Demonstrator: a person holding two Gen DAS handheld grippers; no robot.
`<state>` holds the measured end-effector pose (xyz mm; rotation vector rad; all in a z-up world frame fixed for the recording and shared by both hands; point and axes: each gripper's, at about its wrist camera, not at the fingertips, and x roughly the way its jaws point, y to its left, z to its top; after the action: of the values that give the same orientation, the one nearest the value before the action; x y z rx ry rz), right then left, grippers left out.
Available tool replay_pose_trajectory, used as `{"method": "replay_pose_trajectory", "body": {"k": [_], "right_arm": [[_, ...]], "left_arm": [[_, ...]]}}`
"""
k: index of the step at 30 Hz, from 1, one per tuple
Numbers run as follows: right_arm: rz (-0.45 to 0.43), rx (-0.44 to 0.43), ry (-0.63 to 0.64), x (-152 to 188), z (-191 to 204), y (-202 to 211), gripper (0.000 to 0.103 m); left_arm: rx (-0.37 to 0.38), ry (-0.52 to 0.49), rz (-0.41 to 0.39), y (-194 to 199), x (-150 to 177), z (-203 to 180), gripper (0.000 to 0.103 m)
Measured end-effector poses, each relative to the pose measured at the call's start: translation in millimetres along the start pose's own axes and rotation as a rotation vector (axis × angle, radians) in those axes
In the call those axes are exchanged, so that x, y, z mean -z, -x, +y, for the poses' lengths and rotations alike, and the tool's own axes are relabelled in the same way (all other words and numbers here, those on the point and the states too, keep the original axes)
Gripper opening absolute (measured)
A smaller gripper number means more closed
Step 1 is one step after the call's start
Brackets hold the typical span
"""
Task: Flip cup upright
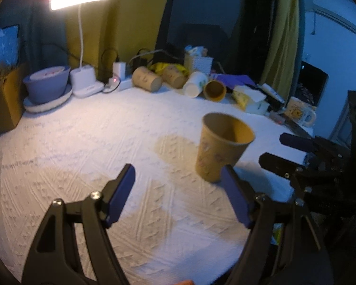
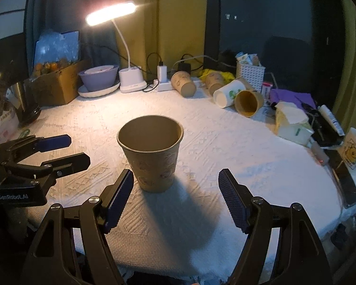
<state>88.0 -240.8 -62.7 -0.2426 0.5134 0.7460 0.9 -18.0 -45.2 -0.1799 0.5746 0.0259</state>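
Note:
A brown paper cup (image 2: 151,154) stands upright, mouth up, on the white textured cloth (image 2: 225,147); it also shows in the left wrist view (image 1: 222,146). My right gripper (image 2: 175,178) is open and empty, its jaws wide apart just in front of the cup, not touching it. My left gripper (image 1: 179,174) is open and empty, the cup just beyond its right finger. The right gripper also shows at the right of the left wrist view (image 1: 276,150), and the left gripper at the left of the right wrist view (image 2: 77,149).
Several paper cups (image 2: 235,95) lie on their sides at the back. A lit desk lamp (image 2: 130,78), purple bowl (image 2: 98,77), cardboard box (image 2: 57,85), white basket (image 2: 250,72), tissue pack (image 2: 292,123) and mug (image 2: 353,152) ring the table edges.

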Motion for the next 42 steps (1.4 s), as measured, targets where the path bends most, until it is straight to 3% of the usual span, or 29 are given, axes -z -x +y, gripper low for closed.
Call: {"method": "replay_pose_trajectory", "body": {"k": [7, 19, 28, 34, 42], "right_arm": [[-0.051, 0.040, -0.007, -11.4, -3.3, 28.5, 0.077], [-0.150, 0.058, -0.026, -34.2, -8.8, 72.2, 0.077], [-0.233, 0.091, -0.007, -47.0, -5.4, 105.3, 0.077], [-0.259, 0.101, -0.002, -50.2, -3.4, 113.0, 0.077], [-0.250, 0.092, 0.000, -50.1, -0.5, 108.2, 0.077]], "left_arm": [[0.010, -0.040, -0.075, 22.2, -11.2, -13.0, 0.090], [0.023, -0.112, -0.201, 56.5, -30.5, -39.1, 0.091], [-0.022, -0.120, -0.326, 85.6, -41.8, -47.7, 0.091], [-0.015, -0.118, -0.365, 95.4, -41.6, -46.7, 0.091], [0.003, -0.111, -0.358, 94.5, -39.9, -45.2, 0.091]]}}
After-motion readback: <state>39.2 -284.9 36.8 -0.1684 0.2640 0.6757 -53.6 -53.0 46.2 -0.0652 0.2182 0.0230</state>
